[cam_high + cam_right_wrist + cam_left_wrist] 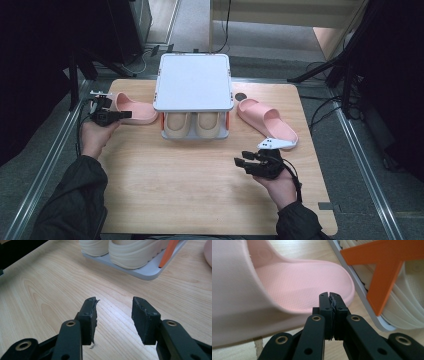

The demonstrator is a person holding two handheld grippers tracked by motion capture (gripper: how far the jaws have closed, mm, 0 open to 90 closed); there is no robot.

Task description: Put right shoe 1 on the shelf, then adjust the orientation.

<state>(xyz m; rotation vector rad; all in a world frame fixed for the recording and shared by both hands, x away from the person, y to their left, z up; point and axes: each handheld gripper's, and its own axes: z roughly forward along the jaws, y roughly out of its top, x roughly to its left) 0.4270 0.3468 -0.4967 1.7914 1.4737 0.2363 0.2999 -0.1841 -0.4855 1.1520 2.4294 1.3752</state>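
A pink slipper (135, 111) lies at the table's left, beside a small grey two-shelf rack (194, 82). My left gripper (128, 115) is shut, its tips at the slipper's near side. In the left gripper view the jaws (329, 296) are pressed together with nothing between them, just in front of the sole rim of the pink slipper (299, 277). A second pink slipper (267, 122) lies to the right of the rack. My right gripper (241, 159) hovers open over bare wood at the front right; its jaws (114, 306) hold nothing.
A beige pair of slippers (192, 124) stands on the rack's lower shelf (147, 272), between orange side supports (387, 277). A small black disc (241, 96) is set in the table behind the right slipper. Bare wood stretches across the front of the table.
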